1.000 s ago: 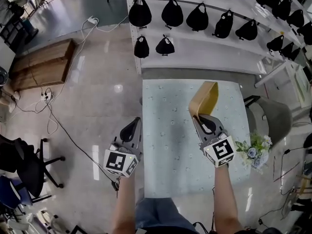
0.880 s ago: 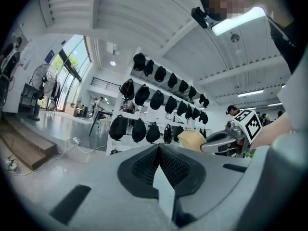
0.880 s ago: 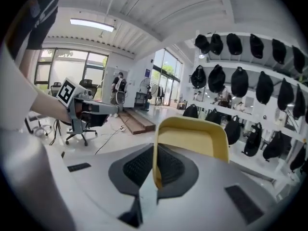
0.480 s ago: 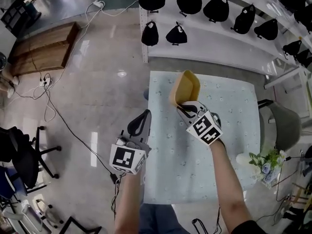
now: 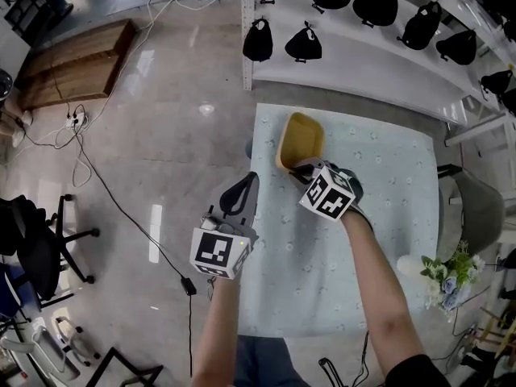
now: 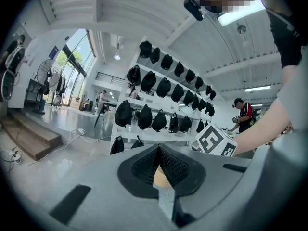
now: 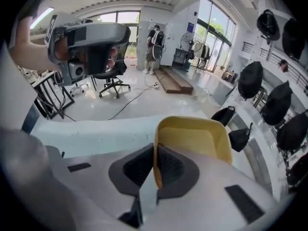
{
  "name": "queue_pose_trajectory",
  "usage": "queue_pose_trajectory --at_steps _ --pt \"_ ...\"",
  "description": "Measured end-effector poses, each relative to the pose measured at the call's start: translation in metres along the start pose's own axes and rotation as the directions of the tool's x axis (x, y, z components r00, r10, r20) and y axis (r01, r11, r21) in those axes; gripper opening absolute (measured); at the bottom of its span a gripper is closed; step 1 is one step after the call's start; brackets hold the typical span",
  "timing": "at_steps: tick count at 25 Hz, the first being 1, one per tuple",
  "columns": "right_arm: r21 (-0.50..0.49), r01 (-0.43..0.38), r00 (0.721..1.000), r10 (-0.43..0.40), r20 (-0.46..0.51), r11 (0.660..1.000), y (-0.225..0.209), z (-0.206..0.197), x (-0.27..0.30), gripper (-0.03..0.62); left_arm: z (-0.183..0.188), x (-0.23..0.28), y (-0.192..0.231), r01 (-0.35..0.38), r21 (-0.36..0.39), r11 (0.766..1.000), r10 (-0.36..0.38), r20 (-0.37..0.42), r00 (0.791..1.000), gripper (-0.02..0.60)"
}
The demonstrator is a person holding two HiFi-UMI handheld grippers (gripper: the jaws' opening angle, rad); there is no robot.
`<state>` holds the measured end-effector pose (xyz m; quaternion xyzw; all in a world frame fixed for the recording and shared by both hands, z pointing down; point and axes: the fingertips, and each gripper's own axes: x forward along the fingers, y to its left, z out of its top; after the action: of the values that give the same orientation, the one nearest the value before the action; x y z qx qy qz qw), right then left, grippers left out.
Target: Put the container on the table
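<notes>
A yellow plastic container [image 5: 301, 138] sits low over the far left part of the pale blue patterned table [image 5: 379, 216], tilted with its opening upward. My right gripper [image 5: 301, 168] is shut on its near rim. In the right gripper view the rim [image 7: 155, 162] runs between the dark pads, and the tub [image 7: 192, 138] extends beyond them. I cannot tell whether it touches the tabletop. My left gripper [image 5: 242, 190] hangs at the table's left edge, apart from the container. Its pads [image 6: 166, 165] meet with nothing between them.
A white rack of black bags [image 5: 355, 22] stands behind the table. A grey chair [image 5: 472, 208] and a bunch of flowers [image 5: 451, 276] are to the right. A wooden platform [image 5: 72, 63], cables [image 5: 105, 192] and office chairs [image 5: 40, 256] lie on the floor to the left.
My right gripper has brought the container down and to the left, toward the table's far left corner, and tipped it more upright-opening. The left gripper has sunk a little.
</notes>
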<state>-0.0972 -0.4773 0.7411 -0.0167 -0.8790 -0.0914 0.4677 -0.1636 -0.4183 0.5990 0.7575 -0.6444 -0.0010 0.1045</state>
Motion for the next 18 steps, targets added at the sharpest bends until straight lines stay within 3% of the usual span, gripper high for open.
queue_pose_trajectory --at_steps 8,15,18 --pt "-0.133 -0.088 0.988 0.070 -0.136 0.987 0.016 -0.022 0.013 0.016 -0.008 0.010 -0.006 0.009 -0.009 1.000 -0.009 -0.015 1.000 0.002" --pt "-0.132 -0.099 0.988 0.081 -0.135 0.986 0.021 -0.025 0.017 0.023 -0.005 0.002 -0.006 0.019 -0.048 0.999 -0.019 0.007 1.000 0.002" --pt "-0.113 -0.106 0.987 0.090 -0.134 0.988 0.022 -0.027 0.017 0.102 -0.006 0.002 -0.006 0.016 -0.047 0.999 -0.016 0.000 1.000 0.002"
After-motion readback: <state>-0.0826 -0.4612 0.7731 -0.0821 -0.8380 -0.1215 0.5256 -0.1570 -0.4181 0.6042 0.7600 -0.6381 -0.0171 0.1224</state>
